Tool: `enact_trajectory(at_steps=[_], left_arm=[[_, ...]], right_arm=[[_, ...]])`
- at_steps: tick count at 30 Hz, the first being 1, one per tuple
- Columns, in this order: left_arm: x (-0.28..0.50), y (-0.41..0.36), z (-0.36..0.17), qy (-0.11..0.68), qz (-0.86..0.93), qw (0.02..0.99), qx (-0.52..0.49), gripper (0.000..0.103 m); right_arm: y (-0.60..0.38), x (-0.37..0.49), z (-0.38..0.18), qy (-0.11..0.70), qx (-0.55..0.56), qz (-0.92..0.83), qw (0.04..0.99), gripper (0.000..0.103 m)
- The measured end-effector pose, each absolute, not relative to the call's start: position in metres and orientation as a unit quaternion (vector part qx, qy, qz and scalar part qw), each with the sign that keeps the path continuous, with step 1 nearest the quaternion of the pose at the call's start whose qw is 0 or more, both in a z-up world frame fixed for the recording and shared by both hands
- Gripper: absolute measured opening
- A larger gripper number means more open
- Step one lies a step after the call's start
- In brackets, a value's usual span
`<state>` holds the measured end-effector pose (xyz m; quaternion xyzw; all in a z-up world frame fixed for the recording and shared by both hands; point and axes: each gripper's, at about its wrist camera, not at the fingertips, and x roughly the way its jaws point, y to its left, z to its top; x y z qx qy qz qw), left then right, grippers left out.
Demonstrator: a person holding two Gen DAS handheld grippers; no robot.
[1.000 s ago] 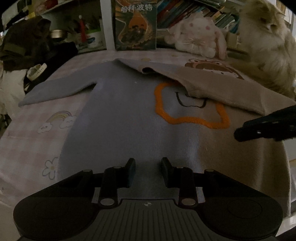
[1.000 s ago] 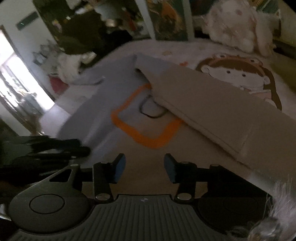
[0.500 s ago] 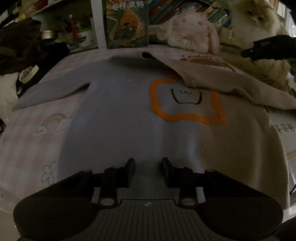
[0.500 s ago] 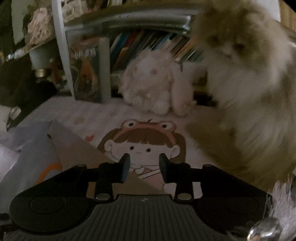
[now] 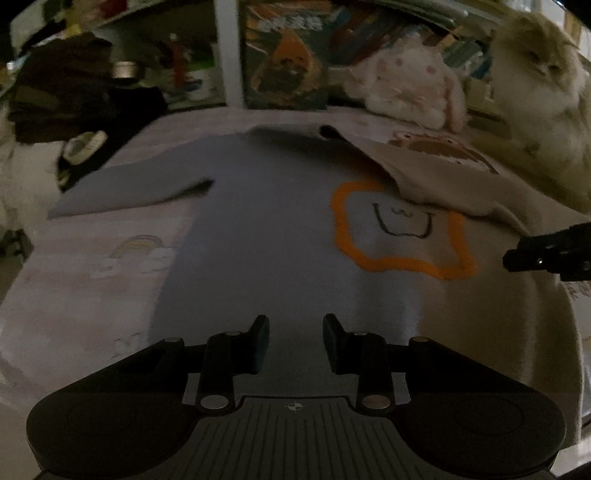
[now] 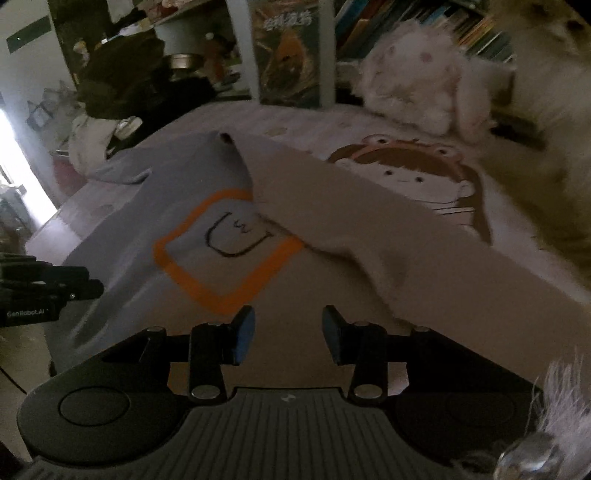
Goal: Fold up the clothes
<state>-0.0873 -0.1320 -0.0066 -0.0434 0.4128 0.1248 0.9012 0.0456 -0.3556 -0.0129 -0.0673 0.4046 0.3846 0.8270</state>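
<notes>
- both views are dim and blurred at the edges; the shelf (image 5: 173, 77) behind the bed holds small things too dark to name, and a row of books (image 6: 417, 22) can barely be made out.
- the cat (image 5: 546, 92) is cut off at the right edge of the left view — in the right view it is only a pale blur.
- the sweater (image 5: 266, 236) lies flat on the bed (image 5: 85, 295), front up, its orange outline (image 5: 402, 229) partly hidden under the sleeve (image 6: 388, 236) folded across the chest; the other sleeve stretches out to the left.
- the left gripper (image 5: 295, 341) hovers over the hem, its fingers spread apart and empty.
- the right gripper (image 6: 287, 334) is likewise released, holding nothing, above the lower right of the sweater.
- a plush rabbit (image 6: 417, 85) and an upright book (image 5: 284, 55) stand at the far side of the bed.
- a dark heap of clothes (image 5: 74, 92) fills the far left, its shape hard to read.
</notes>
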Motion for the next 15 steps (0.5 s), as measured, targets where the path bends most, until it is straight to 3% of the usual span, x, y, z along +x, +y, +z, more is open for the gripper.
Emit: enact_trajectory(at_steps=[10,15], left_arm=[[-0.121,-0.111,-0.002,0.402,0.204,0.889,-0.076,0.032],[-0.126,-0.108,0.003,0.397,0.22,0.889,-0.068,0.033]], right_arm=[[-0.31,0.084,-0.024,0.438,-0.079,0.436,0.782,0.036],[-0.305,0.149,-0.007,0.355,-0.107,0.304,0.877,0.026]])
